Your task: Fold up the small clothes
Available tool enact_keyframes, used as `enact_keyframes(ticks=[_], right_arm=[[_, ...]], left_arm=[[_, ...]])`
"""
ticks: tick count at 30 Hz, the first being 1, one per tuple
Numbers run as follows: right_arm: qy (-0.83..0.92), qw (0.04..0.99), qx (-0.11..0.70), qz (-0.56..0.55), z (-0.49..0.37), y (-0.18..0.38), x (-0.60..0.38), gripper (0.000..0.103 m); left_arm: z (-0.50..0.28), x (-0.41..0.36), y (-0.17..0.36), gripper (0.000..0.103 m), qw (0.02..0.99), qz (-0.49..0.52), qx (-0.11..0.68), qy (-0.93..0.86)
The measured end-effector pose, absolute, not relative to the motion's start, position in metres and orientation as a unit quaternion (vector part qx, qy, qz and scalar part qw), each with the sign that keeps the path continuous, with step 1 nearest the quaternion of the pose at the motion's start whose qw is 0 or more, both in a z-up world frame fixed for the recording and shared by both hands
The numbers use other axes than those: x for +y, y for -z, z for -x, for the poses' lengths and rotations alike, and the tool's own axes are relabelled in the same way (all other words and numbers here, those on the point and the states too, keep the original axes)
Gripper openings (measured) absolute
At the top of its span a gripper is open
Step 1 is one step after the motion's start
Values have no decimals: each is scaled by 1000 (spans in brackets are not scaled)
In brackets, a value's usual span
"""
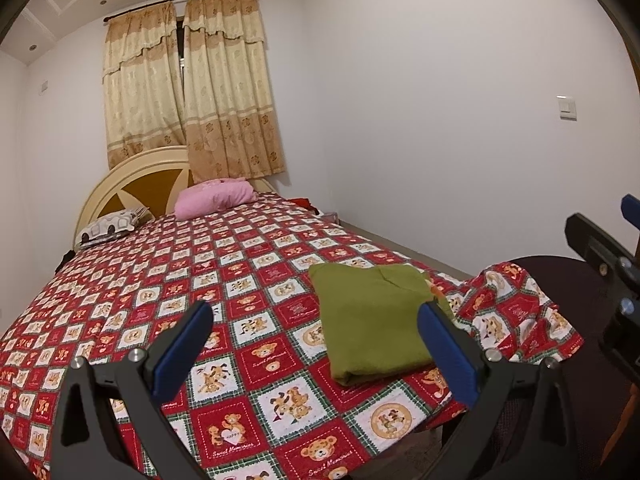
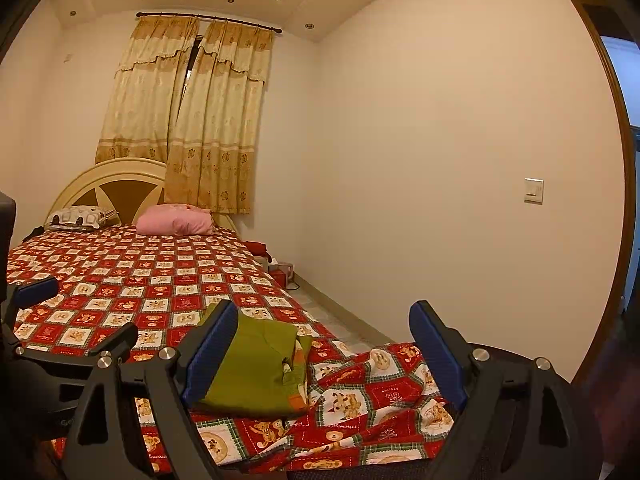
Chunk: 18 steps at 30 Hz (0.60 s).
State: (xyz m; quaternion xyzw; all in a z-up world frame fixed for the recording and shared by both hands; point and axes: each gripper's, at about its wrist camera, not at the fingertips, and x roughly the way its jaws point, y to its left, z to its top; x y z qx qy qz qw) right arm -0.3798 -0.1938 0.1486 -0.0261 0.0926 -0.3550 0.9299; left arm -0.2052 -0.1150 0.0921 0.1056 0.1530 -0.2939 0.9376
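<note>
A folded green garment (image 1: 372, 316) lies flat on the red teddy-bear bedspread (image 1: 200, 280) near the bed's near right corner. It also shows in the right wrist view (image 2: 256, 364), with an orange patterned edge at its right side. My left gripper (image 1: 316, 348) is open and empty, held above the bed just in front of the garment. My right gripper (image 2: 320, 356) is open and empty, held above the garment's right side and the bed corner. The right gripper's body shows at the far right of the left wrist view (image 1: 608, 256).
A pink pillow (image 1: 216, 198) and a patterned pillow (image 1: 108, 226) lie by the cream headboard (image 1: 132, 176). A dark chair seat (image 1: 560, 360) holds the hanging bedspread corner. White walls, curtains (image 1: 188, 92) and a doorway (image 2: 624, 160) surround the bed. Red items (image 2: 280, 268) sit on the floor by the wall.
</note>
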Motion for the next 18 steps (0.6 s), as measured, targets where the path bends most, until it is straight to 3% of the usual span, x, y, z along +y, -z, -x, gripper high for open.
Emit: enact_keyframes(ticks=[18], right_arm=[[355, 929, 102, 20, 377, -144, -200, 88]], left_arm=[[190, -113, -85, 103, 930, -103, 185, 300]])
